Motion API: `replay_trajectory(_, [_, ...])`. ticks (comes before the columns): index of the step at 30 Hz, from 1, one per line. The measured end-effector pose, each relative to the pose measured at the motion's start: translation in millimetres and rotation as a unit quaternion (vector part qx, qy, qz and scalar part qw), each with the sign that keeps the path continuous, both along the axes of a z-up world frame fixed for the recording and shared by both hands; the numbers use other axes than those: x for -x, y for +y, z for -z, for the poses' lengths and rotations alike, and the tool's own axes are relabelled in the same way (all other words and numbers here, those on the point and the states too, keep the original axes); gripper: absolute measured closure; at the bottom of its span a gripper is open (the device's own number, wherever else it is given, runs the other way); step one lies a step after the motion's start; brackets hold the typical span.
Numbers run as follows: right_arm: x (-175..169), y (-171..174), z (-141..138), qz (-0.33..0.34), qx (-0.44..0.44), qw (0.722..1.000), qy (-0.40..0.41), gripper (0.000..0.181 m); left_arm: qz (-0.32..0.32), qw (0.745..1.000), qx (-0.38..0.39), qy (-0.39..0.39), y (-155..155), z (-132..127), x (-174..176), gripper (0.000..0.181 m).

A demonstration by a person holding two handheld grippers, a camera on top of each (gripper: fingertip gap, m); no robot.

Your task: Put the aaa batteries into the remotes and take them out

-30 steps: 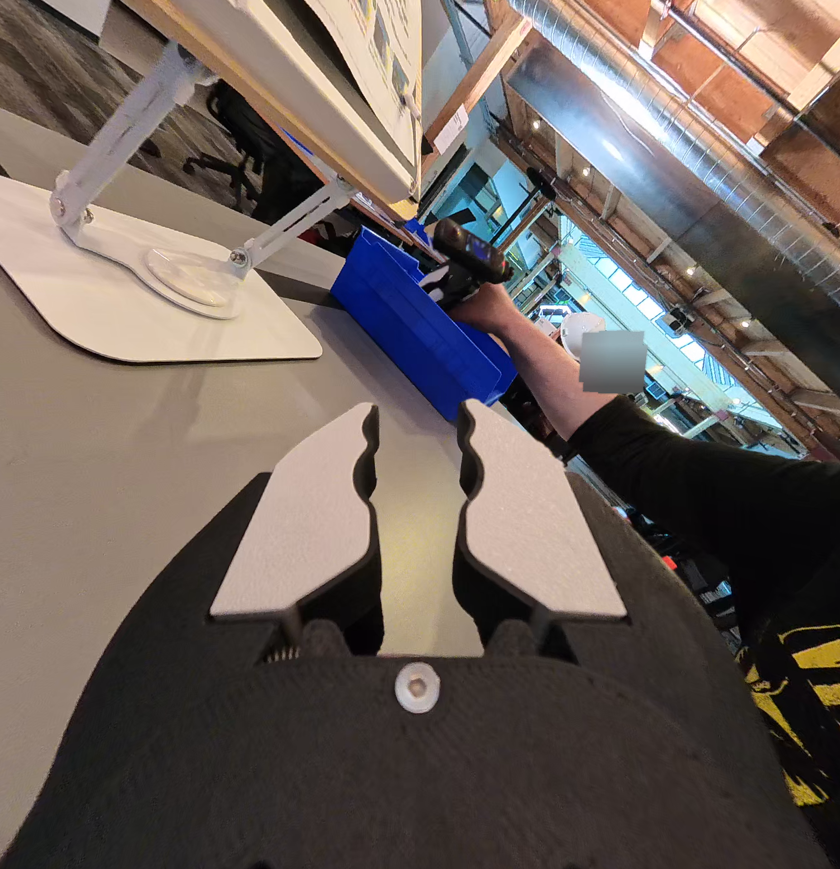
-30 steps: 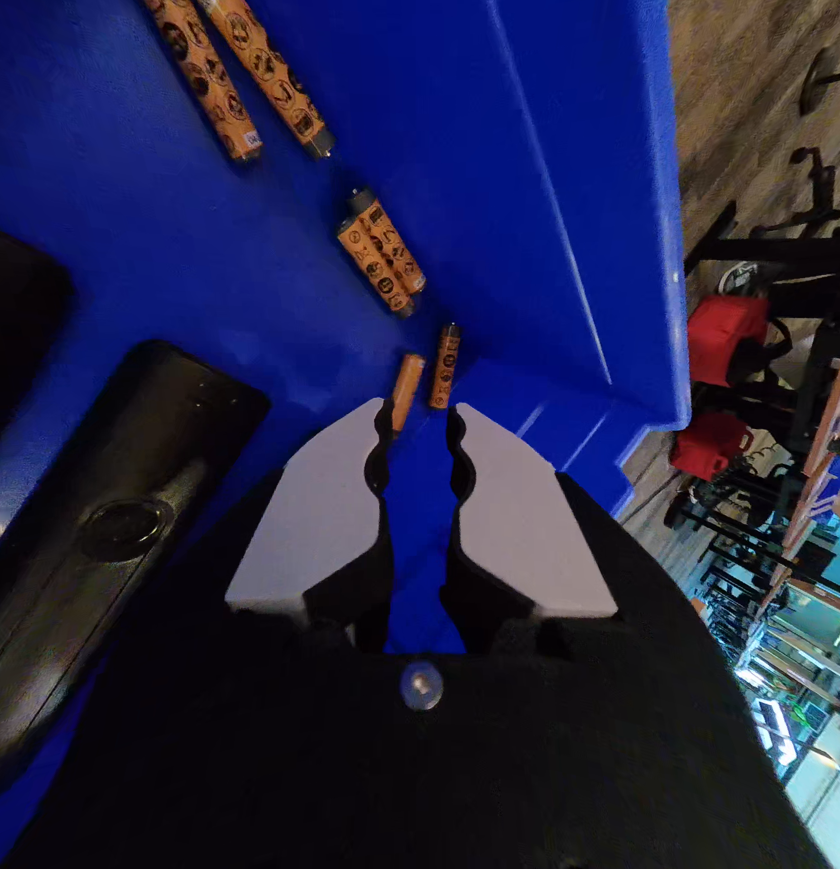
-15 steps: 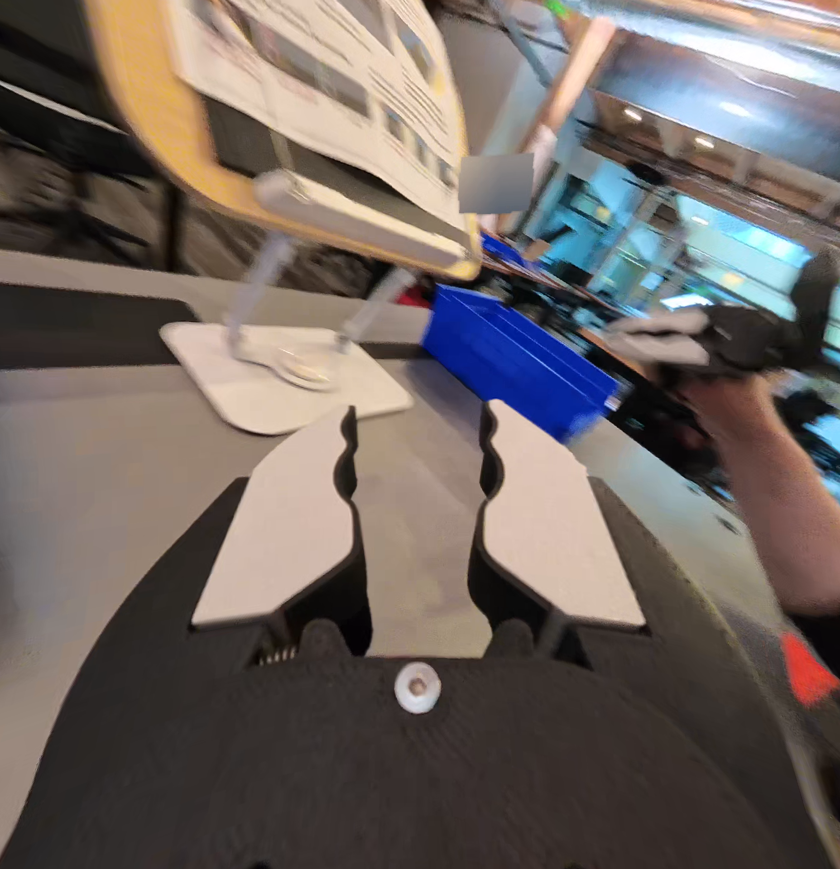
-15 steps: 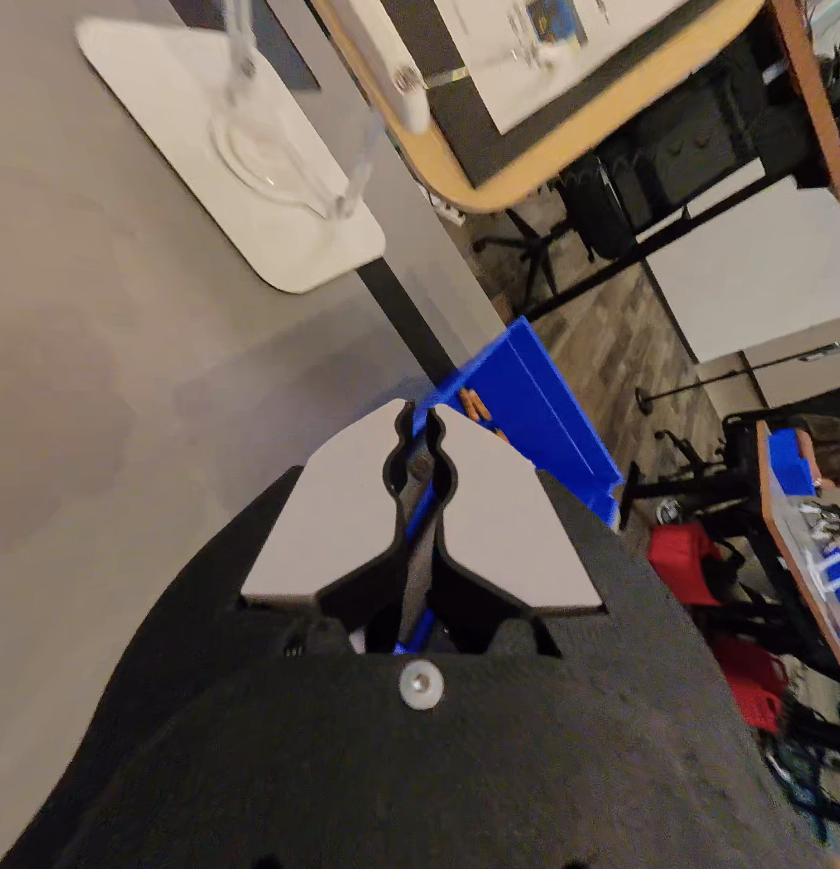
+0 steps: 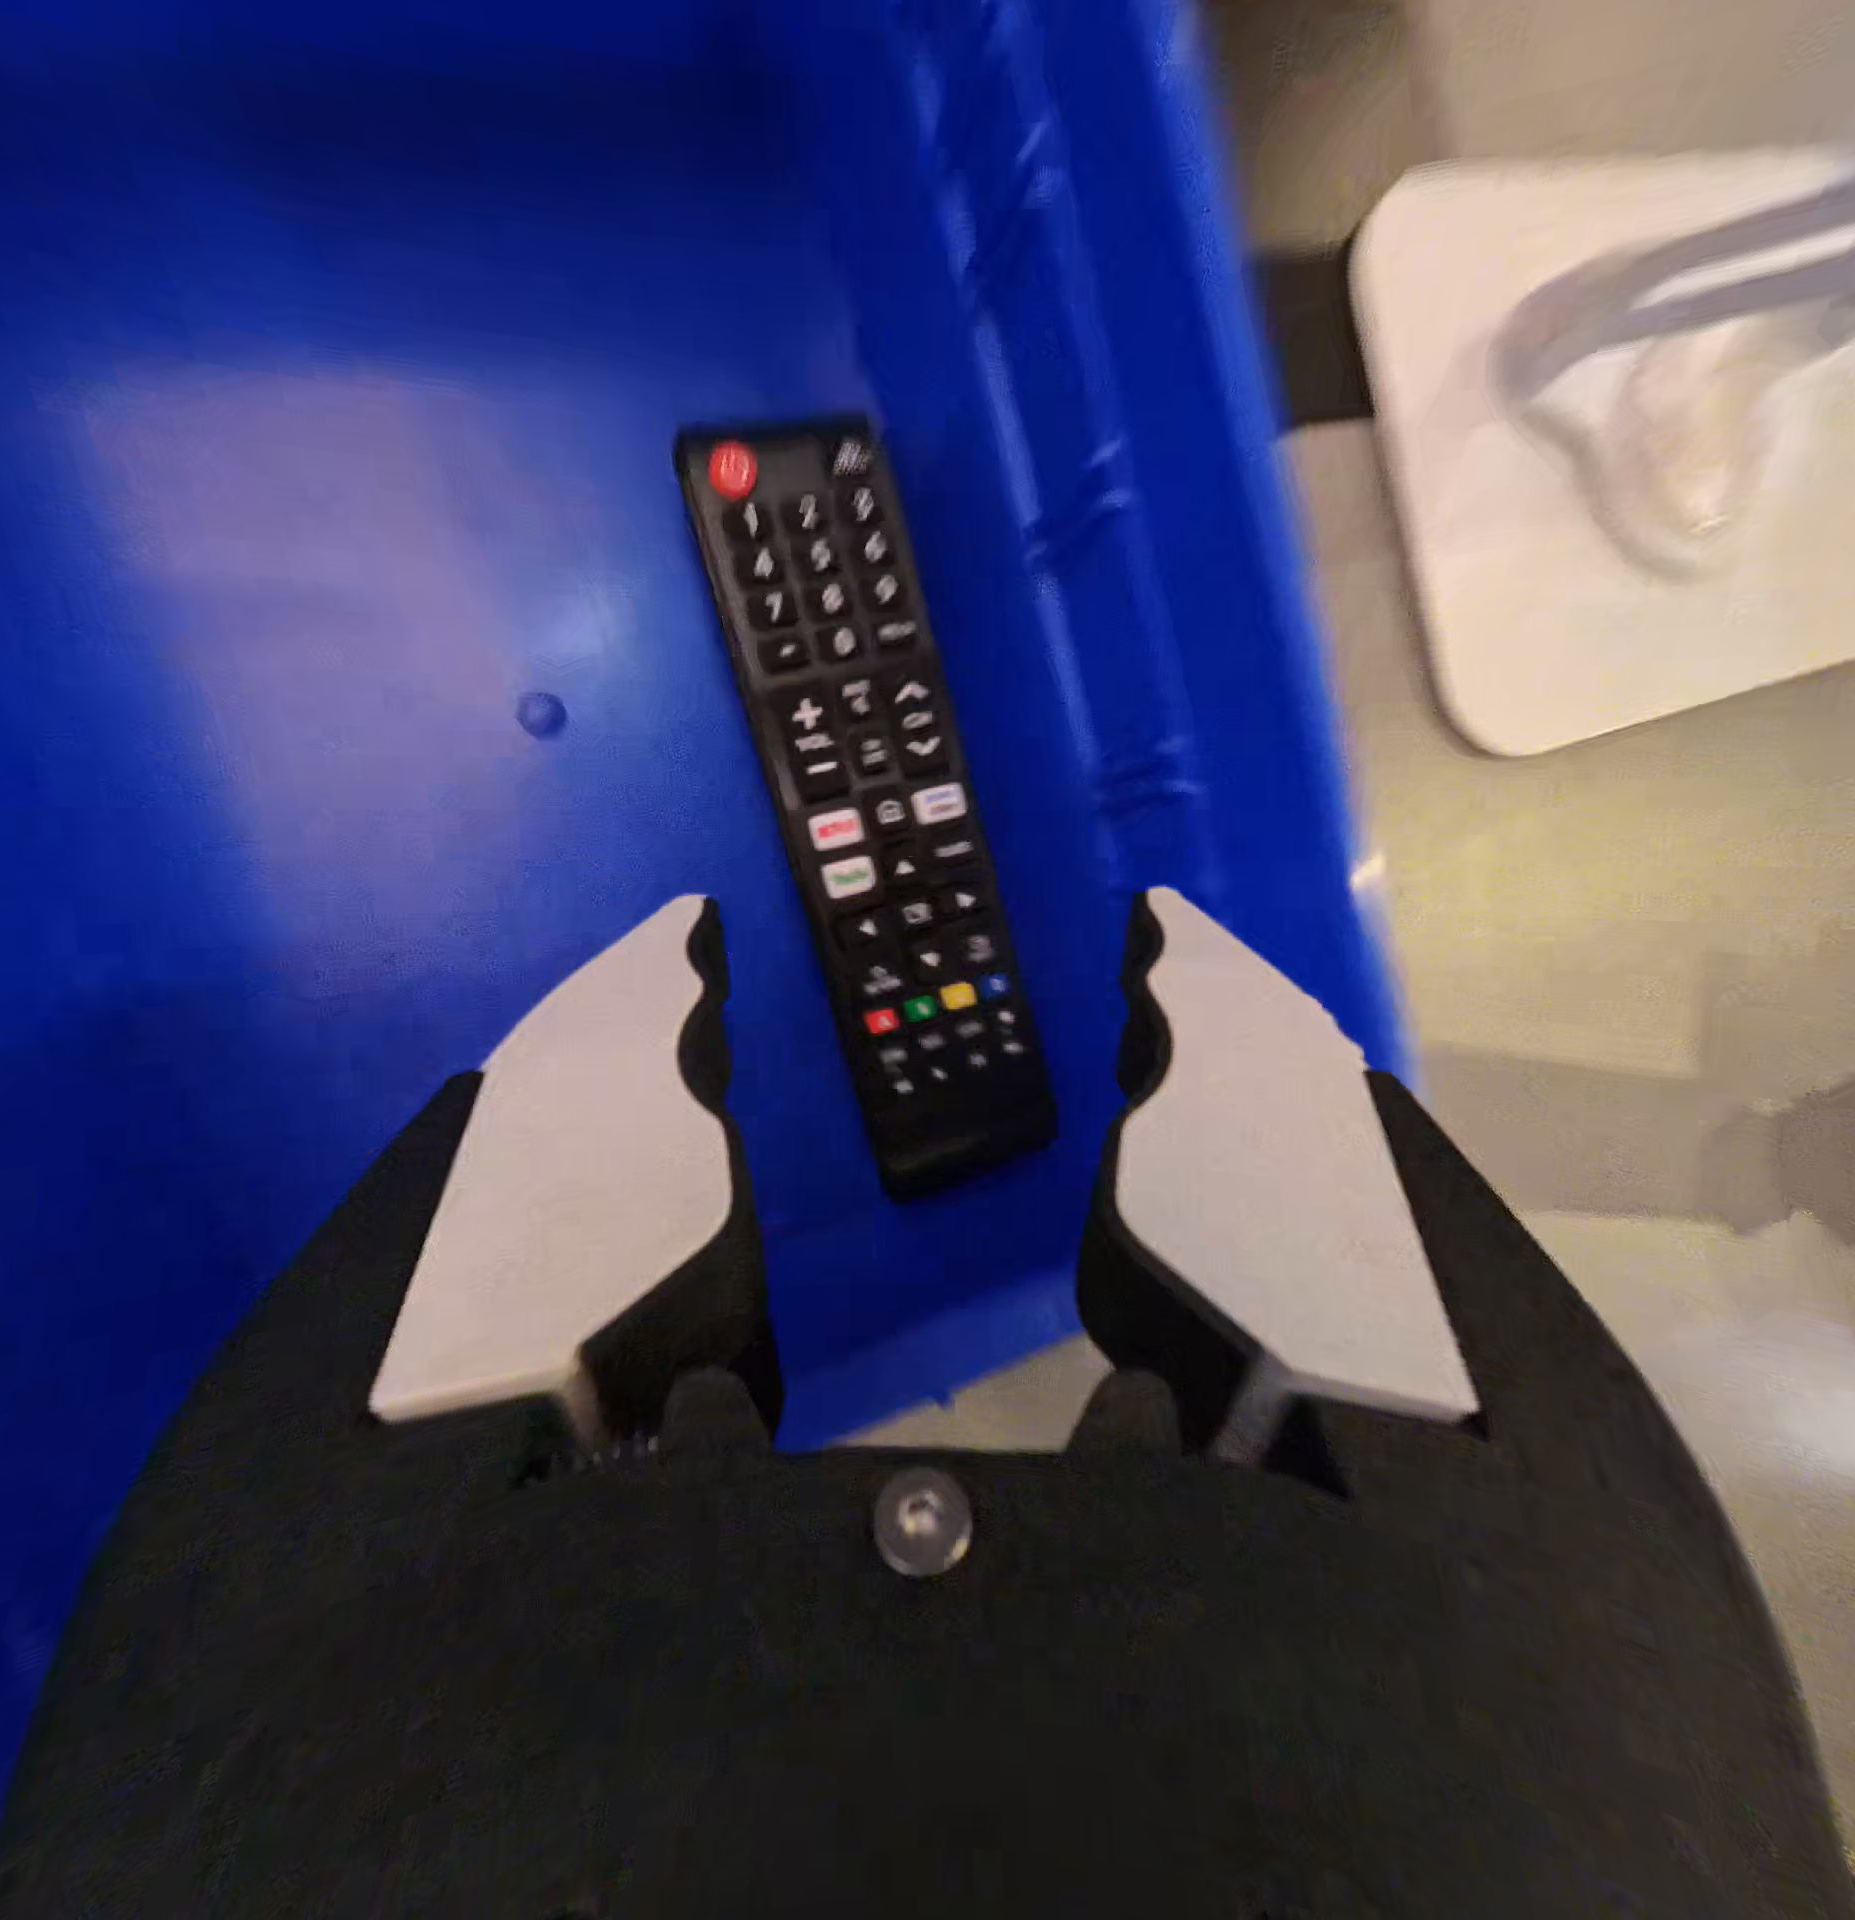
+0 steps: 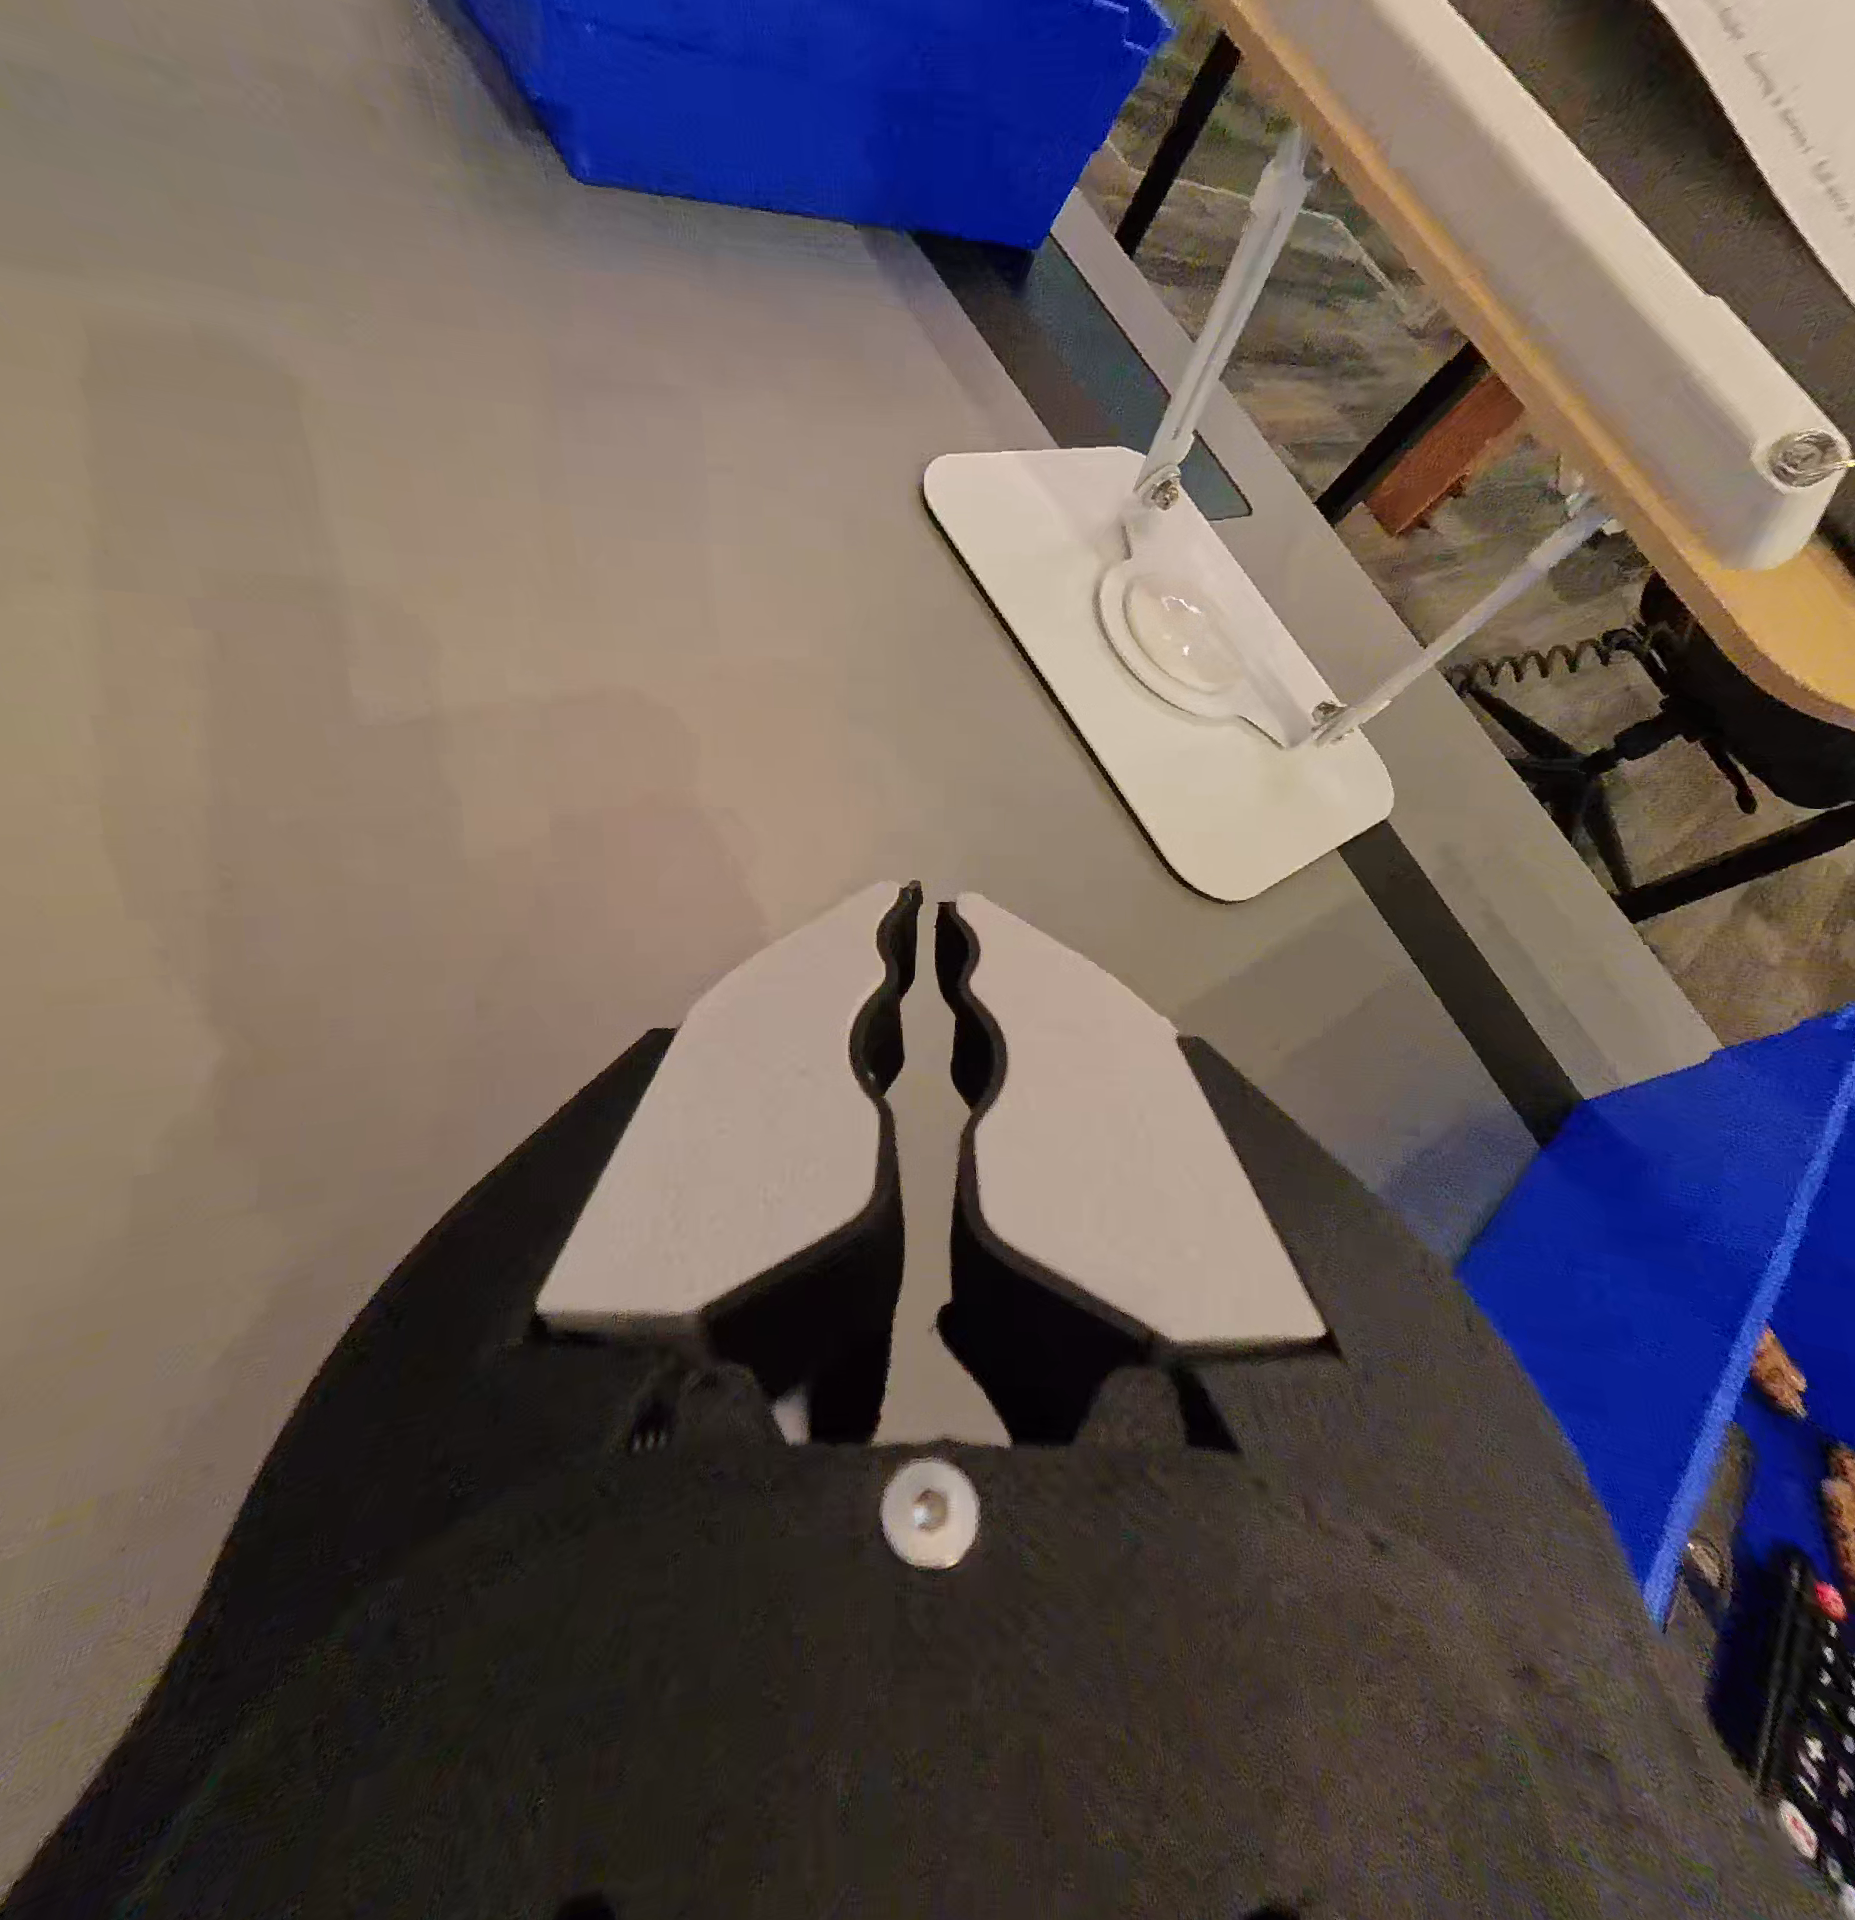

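Observation:
A black remote lies face up on the floor of a blue bin, close to its right wall. My left gripper hovers over the bin, open wide, with the remote's lower half between its fingers but not touched. My right gripper is over the bare grey table, shut to a thin slit, and I see nothing held in it. At the lower right of the right wrist view a second blue bin holds orange AAA batteries and another black remote.
A white lamp base with thin arms stands near the table's far edge; it also shows in the left wrist view. Another blue bin sits at the top of the right wrist view. A wooden board overhangs beyond the edge.
My left gripper swung from over the table to above the bin with the remote and opened wider. My right gripper left the battery bin, closed, and now points at the table.

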State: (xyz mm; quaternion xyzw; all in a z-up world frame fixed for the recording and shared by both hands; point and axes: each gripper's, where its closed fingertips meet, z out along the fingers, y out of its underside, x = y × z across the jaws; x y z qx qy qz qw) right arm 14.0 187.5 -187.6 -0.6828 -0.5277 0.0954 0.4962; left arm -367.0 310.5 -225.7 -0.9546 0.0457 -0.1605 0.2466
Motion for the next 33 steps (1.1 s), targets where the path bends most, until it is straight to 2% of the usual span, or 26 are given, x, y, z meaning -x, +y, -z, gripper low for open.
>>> replay_trajectory(2, [0.9, -1.1, 4.6, -0.003, 0.004, 1.0, -0.001, 0.178, 0.005, 0.997, 0.076, 0.022, 3.7, 34.3, 3.0, 0.103])
replay_trajectory(3, [0.0, -1.3, 5.9, -0.003, 0.006, 1.0, -0.002, 0.178, 0.005, 0.995, 0.093, 0.037, 5.2, 42.2, 3.8, 0.109])
replay_trajectory(4, [-1.4, -1.6, 7.1, -0.003, 0.005, 1.0, -0.003, 0.178, 0.004, 0.995, 0.078, 0.06, 12.2, 41.6, 6.0, 0.103])
replay_trajectory(5, [-3.1, -1.5, 8.0, -0.003, 0.005, 1.0, -0.002, 0.178, 0.014, 0.992, 0.094, 0.078, 10.7, 45.7, 5.9, 0.106])
replay_trajectory(7, [-6.4, -1.2, 9.9, -0.006, 0.009, 1.0, 0.002, 0.178, 0.044, 0.979, 0.104, 0.168, 10.5, 51.0, 16.1, 0.124])
replay_trajectory(10, [-9.1, -5.2, 12.5, -0.008, 0.014, 1.0, 0.005, 0.178, 0.036, 0.98, 0.099, 0.172, 17.0, 50.1, 18.7, 0.144])
replay_trajectory(12, [-10.2, -5.7, 11.5, -0.008, 0.012, 1.0, 0.003, 0.178, 0.031, 0.975, 0.076, 0.205, 22.7, 47.9, 26.8, 0.145])
replay_trajectory(13, [-10.6, -5.7, 11.9, -0.009, 0.011, 1.0, 0.004, 0.178, 0.021, 0.971, 0.049, 0.232, 27.7, 43.9, 35.4, 0.146])
replay_trajectory(15, [-10.3, -8.5, 12.0, -0.012, 0.009, 1.0, 0.01, 0.178, 0.0, 0.98, -0.006, 0.2, 31.2, 28.7, 34.5, 0.146])
replay_trajectory(17, [-6.6, -13.3, 7.5, -0.022, 0.019, 0.999, 0.029, 0.177, 0.005, 0.981, -0.106, 0.164, 30.7, -5.7, 27.4, 0.147])
replay_trajectory(19, [4.3, -20.6, -0.9, -0.039, 0.044, 0.995, 0.075, 0.17, 0.003, 0.981, -0.169, 0.095, 14.3, -38.9, 12.8, 0.148])
replay_trajectory(21, [20.9, -28.2, -11.0, -0.061, 0.096, 0.984, 0.134, 0.159, 0.072, 0.96, -0.267, -0.046, -12.1, -84.1, -33.8, 0.148])
replay_trajectory(23, [41.4, -39.8, -26.8, -0.095, 0.144, 0.964, 0.201, 0.148, 0.142, 0.92, -0.323, -0.17, -51.2, -118.5, -84.2, 0.148])
replay_trajectory(24, [50.9, -45.0, -36.0, -0.111, 0.16, 0.953, 0.233, 0.149, 0.177, 0.899, -0.344, -0.205, -70.9, -128.2, -108.4, 0.148])
replay_trajectory(26, [67.3, -51.2, -56.6, -0.132, 0.175, 0.932, 0.29, 0.144, 0.248, 0.872, -0.346, -0.242, -107.6, -126.9, -157.2, 0.149])
replay_trajectory(28, [81.8, -55.1, -76.7, -0.143, 0.185, 0.916, 0.327, 0.132, 0.289, 0.86, -0.341, -0.249, -131.5, -115.3, -201.9, 0.15])
replay_trajectory(31, [98.3, -56.3, -95.2, -0.145, 0.168, 0.915, 0.336, 0.125, 0.366, 0.836, -0.333, -0.235, -167.1, -96.2, -264.9, 0.155])
replay_trajectory(33, [107.3, -57.6, -95.0, -0.15, 0.167, 0.92, 0.322, 0.131, 0.412, 0.818, -0.312, -0.252, -188.6, -85.6, -299.3, 0.156])
